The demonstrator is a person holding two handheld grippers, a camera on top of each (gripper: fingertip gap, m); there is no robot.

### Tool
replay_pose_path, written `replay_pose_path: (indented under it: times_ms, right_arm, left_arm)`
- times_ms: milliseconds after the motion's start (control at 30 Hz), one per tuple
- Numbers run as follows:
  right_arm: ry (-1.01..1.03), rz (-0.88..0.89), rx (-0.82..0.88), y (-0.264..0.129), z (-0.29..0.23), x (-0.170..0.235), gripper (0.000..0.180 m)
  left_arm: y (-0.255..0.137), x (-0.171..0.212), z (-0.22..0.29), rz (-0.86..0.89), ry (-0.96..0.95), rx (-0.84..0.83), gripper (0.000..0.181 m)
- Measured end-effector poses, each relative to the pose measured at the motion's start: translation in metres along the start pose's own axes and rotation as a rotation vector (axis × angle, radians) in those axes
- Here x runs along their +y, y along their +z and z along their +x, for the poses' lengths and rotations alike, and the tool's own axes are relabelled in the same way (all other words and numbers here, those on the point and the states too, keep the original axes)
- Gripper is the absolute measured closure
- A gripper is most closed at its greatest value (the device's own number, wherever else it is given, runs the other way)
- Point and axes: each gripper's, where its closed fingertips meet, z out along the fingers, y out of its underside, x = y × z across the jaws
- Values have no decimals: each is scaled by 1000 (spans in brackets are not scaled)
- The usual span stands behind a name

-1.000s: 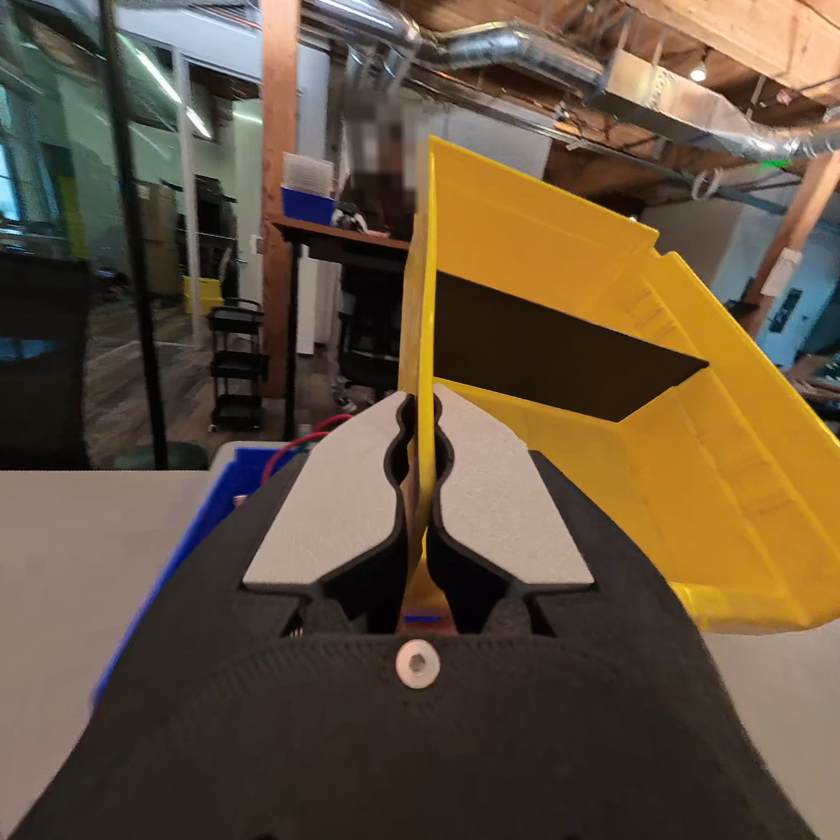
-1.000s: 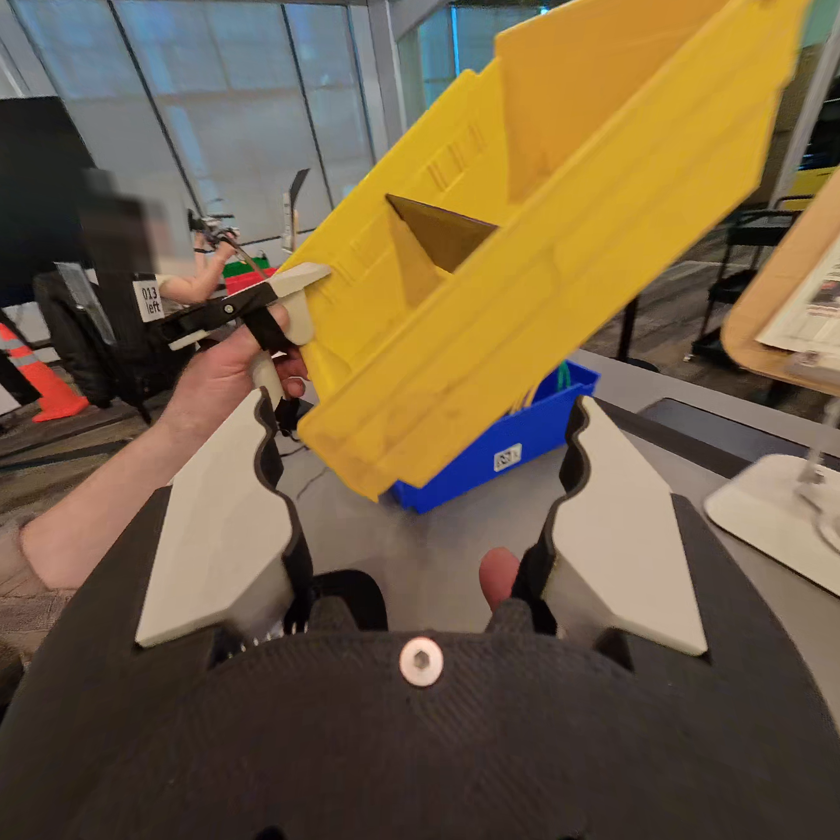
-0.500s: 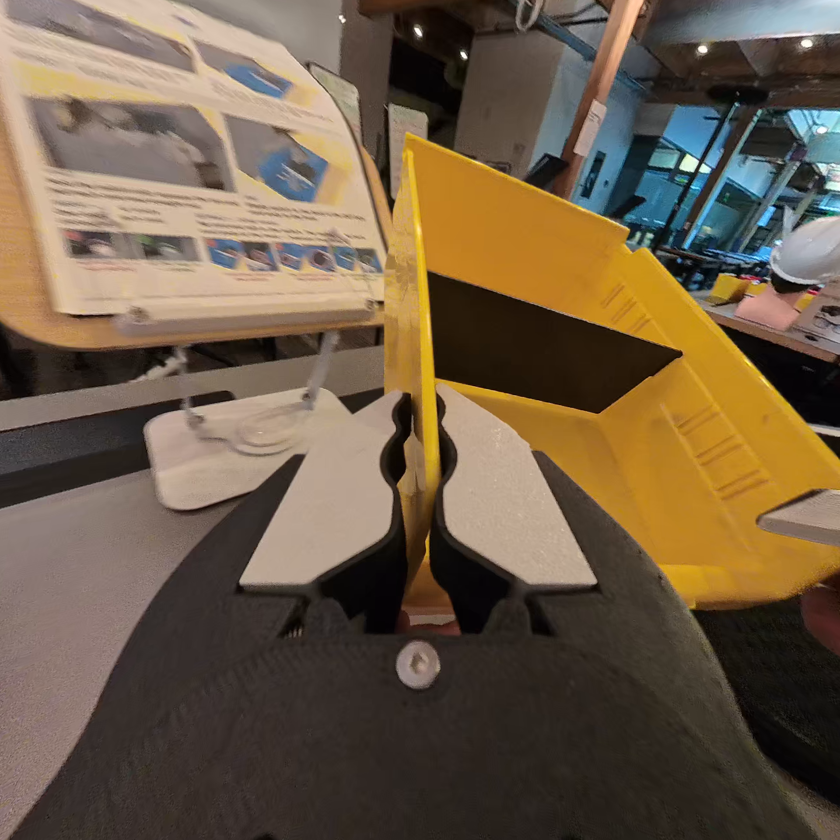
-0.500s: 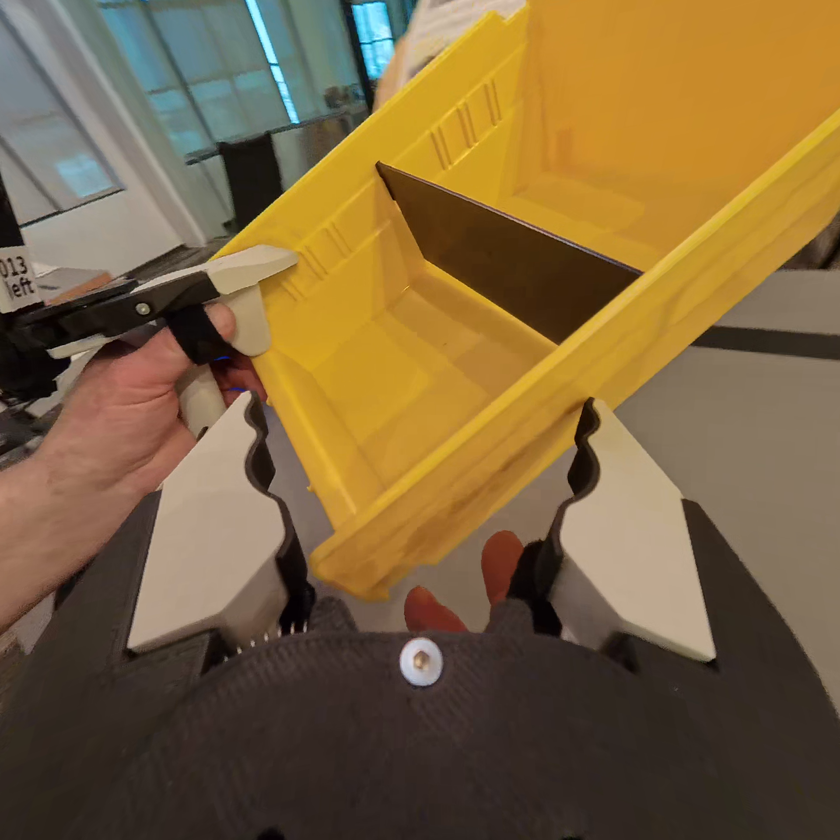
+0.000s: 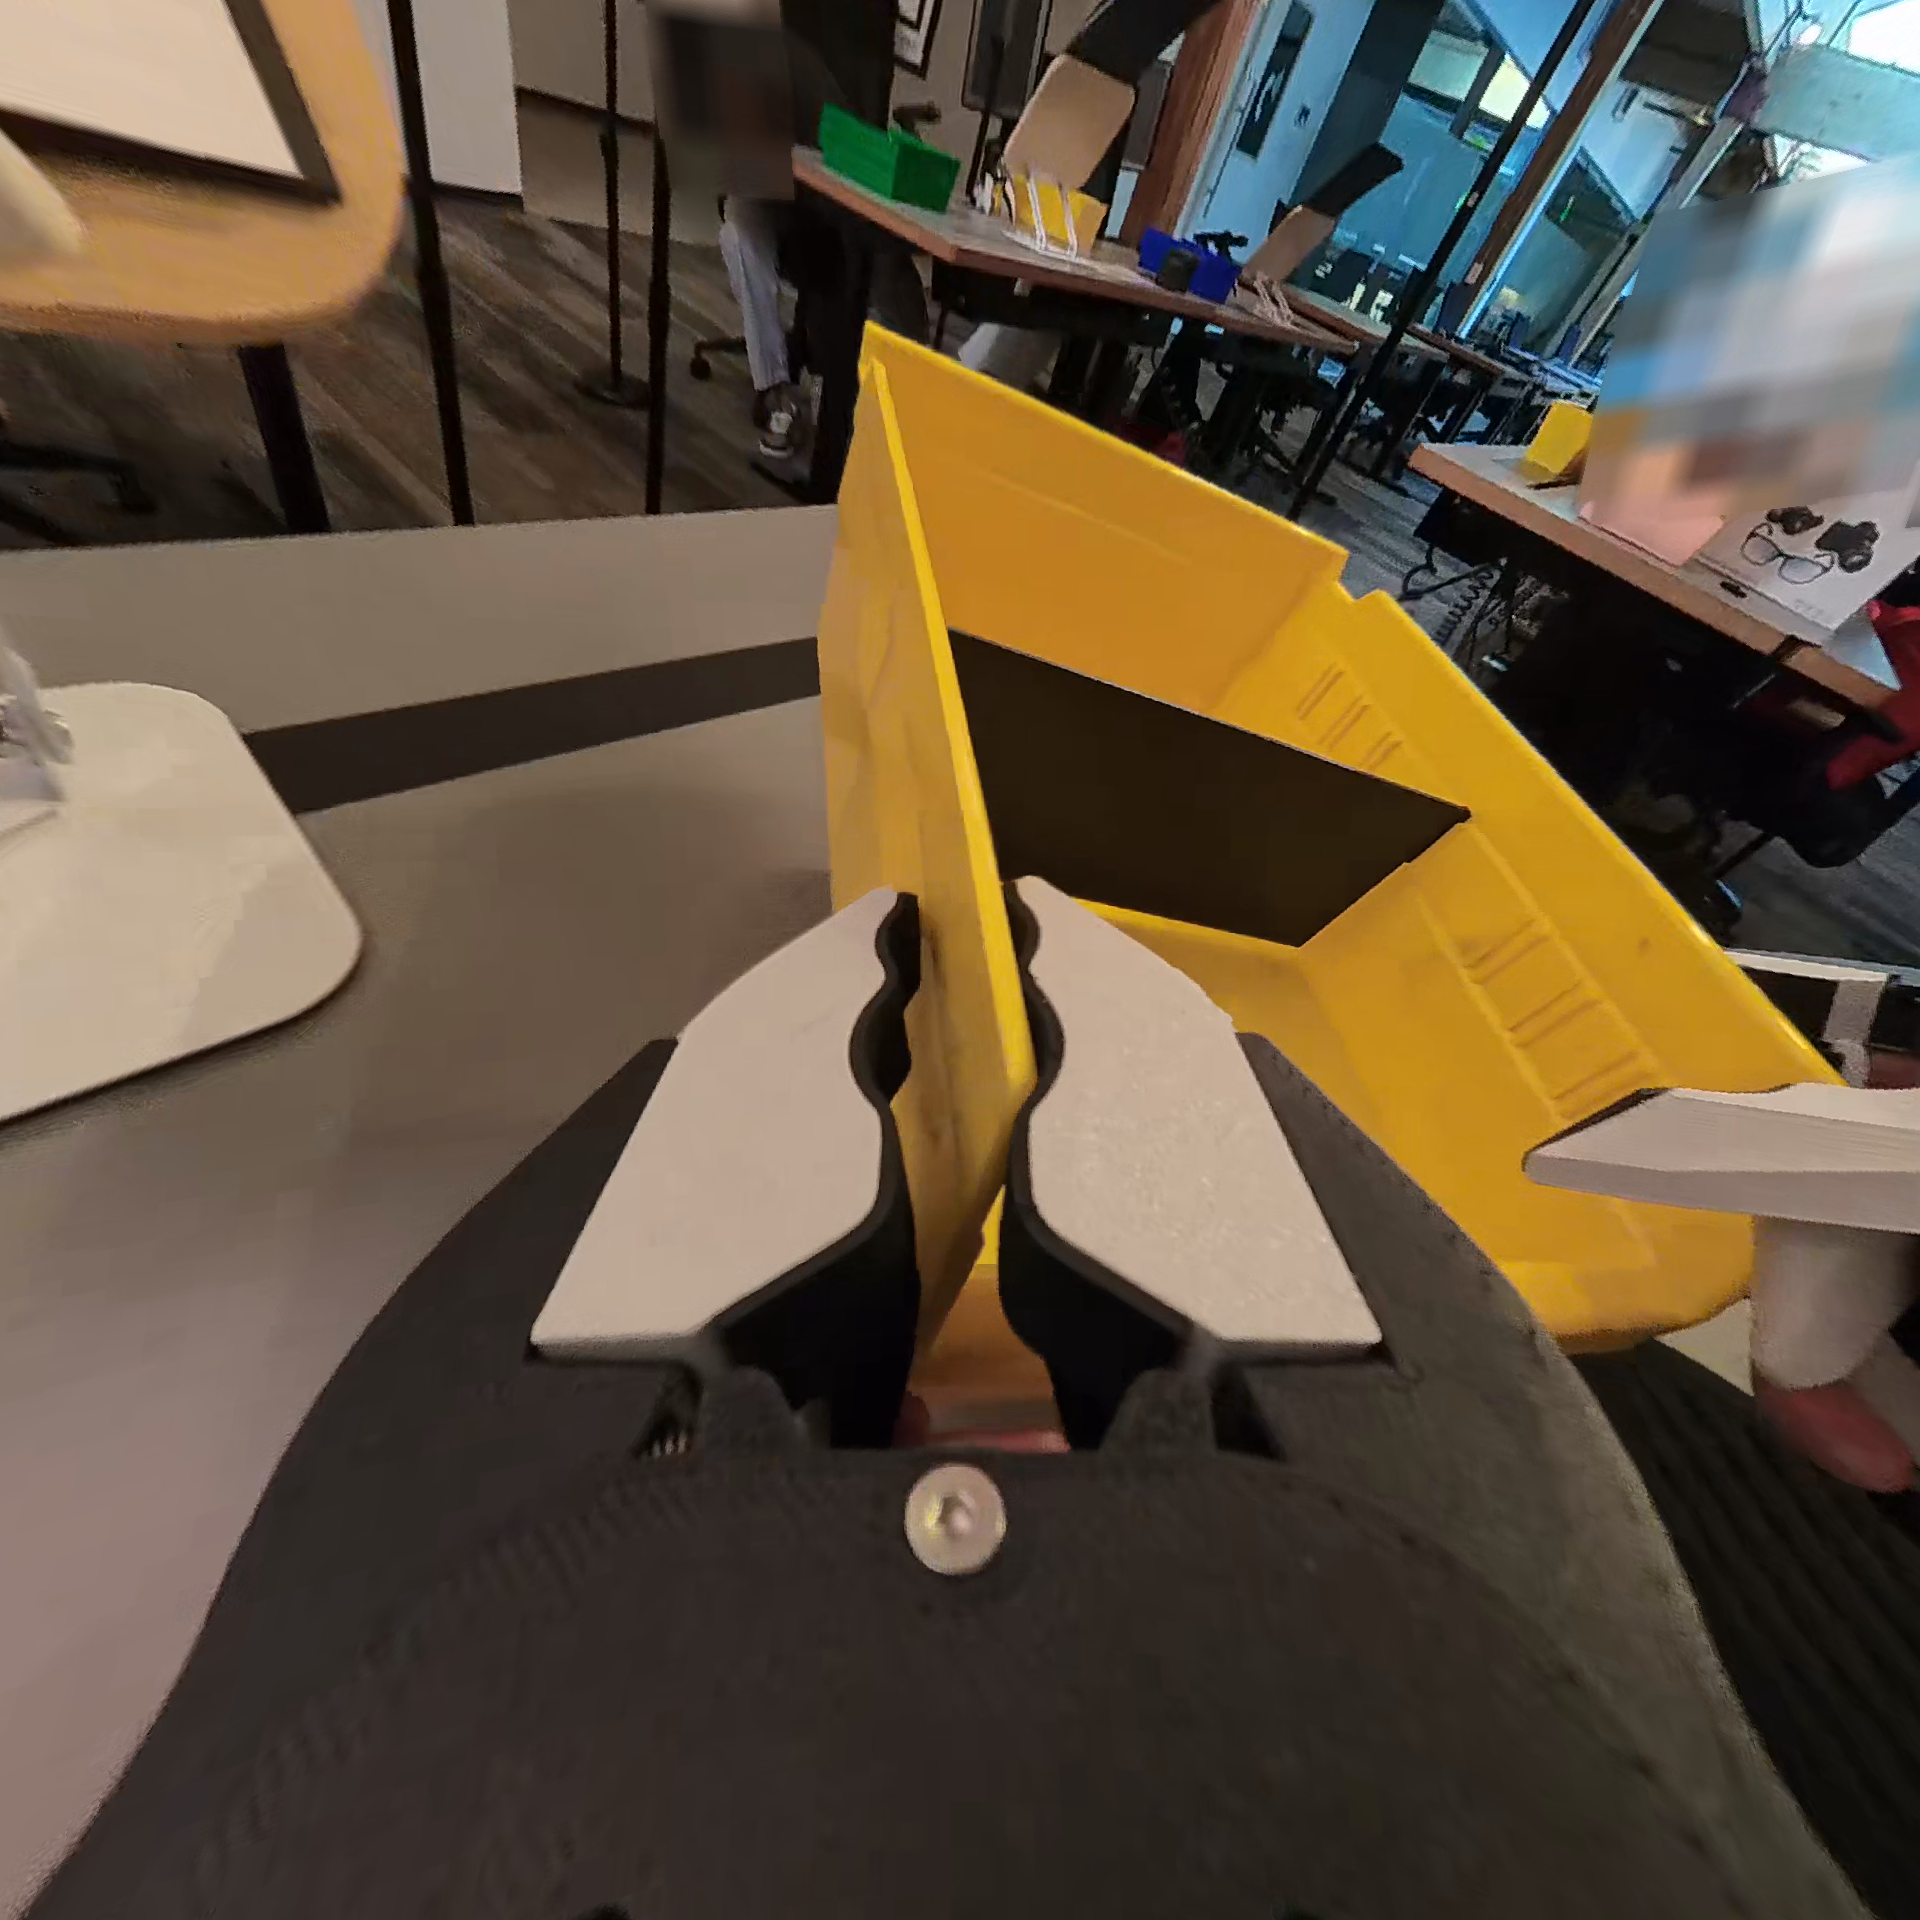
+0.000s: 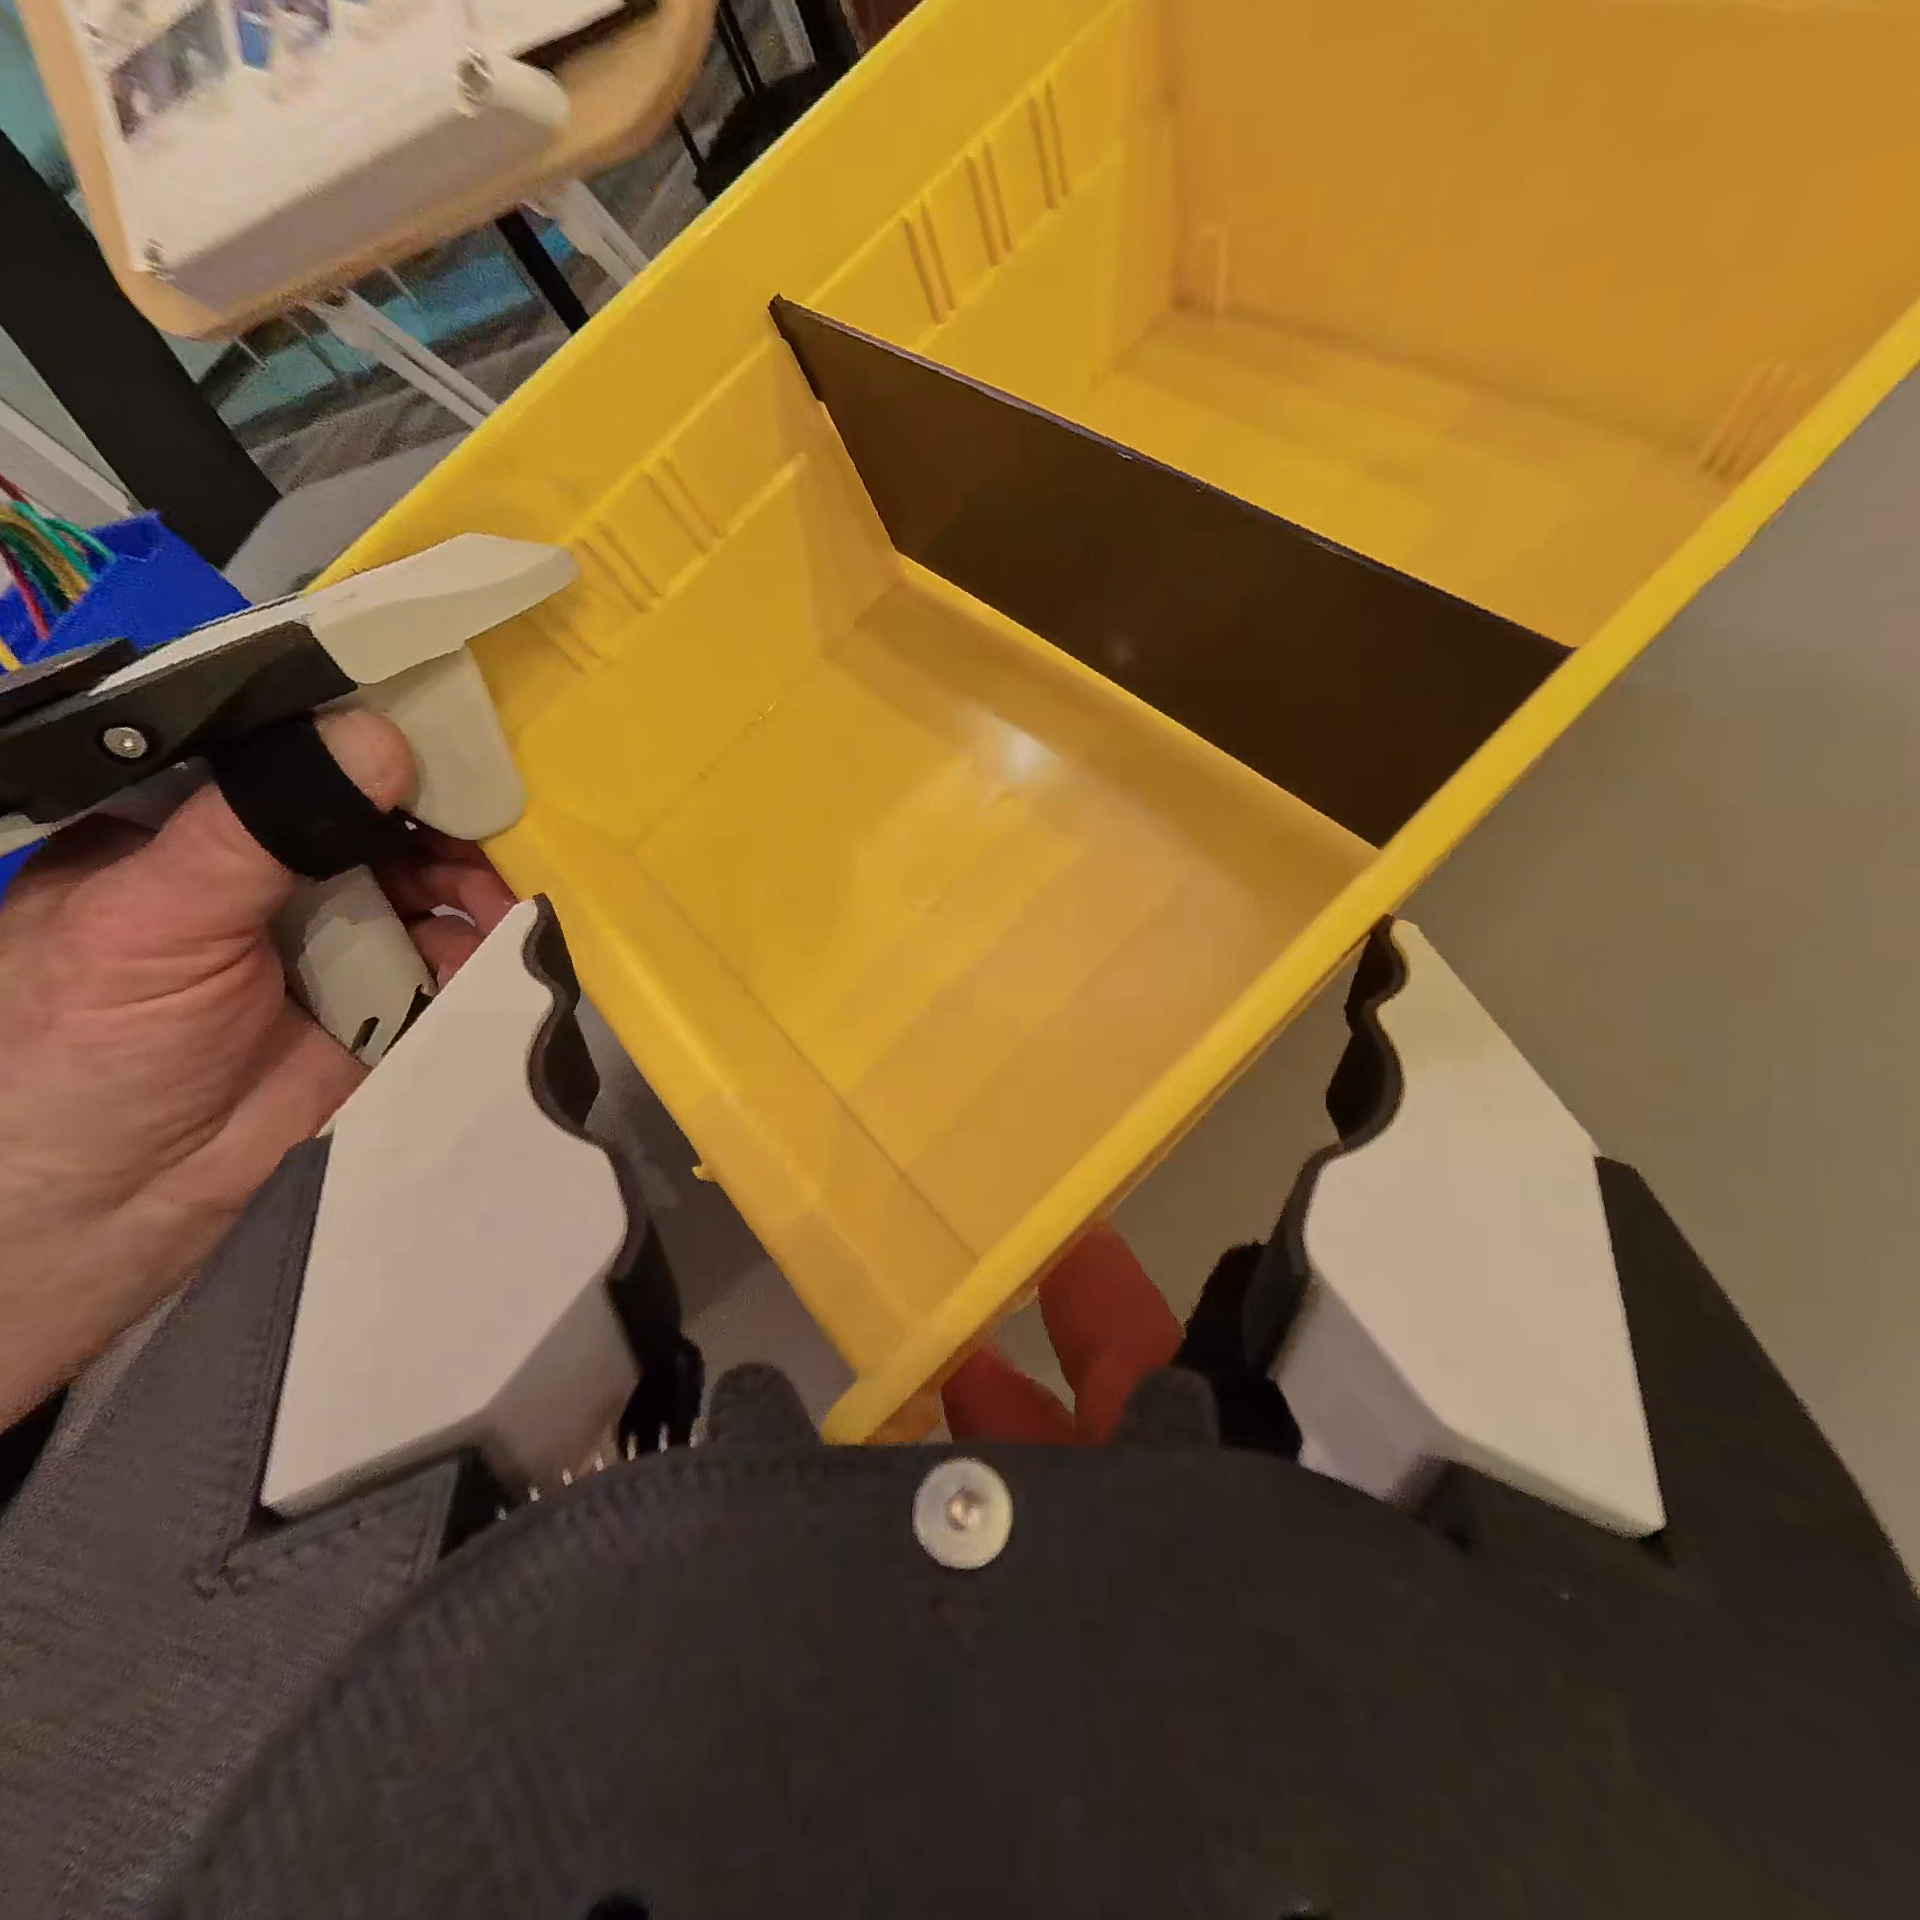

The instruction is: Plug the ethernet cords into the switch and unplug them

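Note:
A yellow bin [image 5: 1382, 1039] with a black divider [image 5: 1174, 790] is held tilted above the grey table; both of its compartments are empty. My left gripper [image 5: 961, 914] is shut on the bin's side wall. It also shows in the right wrist view [image 6: 436, 623], clamped on the bin's [image 6: 935, 883] left wall, with a hand behind it. My right gripper [image 6: 961, 935] is open, and the bin's near corner lies between its fingers. One of its fingertips [image 5: 1714, 1153] shows at the right of the left wrist view. Coloured cords [image 6: 42, 561] stick out of a blue bin [image 6: 135, 603] at far left. No switch is in view.
A white stand base [image 5: 135, 883] sits on the grey table [image 5: 520, 987] at left, carrying a wooden document board [image 6: 312, 125]. Other tables with bins stand in the room behind.
My left gripper has swung the yellow bin around and lower. The bin's near corner has come in between my open right fingers. The blue bin has moved to the far left.

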Motion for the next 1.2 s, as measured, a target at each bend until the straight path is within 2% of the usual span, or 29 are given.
replay_pose_path:
  times_ms: [167,367,467,633,800,967,1200]
  right_arm:
    - [19,-64,4,6,34,4,41]
    - [21,-74,0,5,73,-7,59]
    - [0,-90,3,3,98,-15,71]
    - [-38,-82,36,5,148,-28,100]
    - [-91,-101,61,9,188,-44,124]
    - [-86,-114,28,22,214,-57,132]
    - [-58,-90,2,34,243,-70,133]
  left_arm:
    - [22,14,13,-32,-28,39,158]
    - [34,30,32,-63,-42,76,150]
    - [39,40,52,-89,-61,120,142]
    - [54,52,83,-120,-114,174,129]
    - [73,57,104,-131,-220,208,123]
    - [93,51,114,-85,-272,208,117]
    - [126,42,120,-56,-278,193,107]
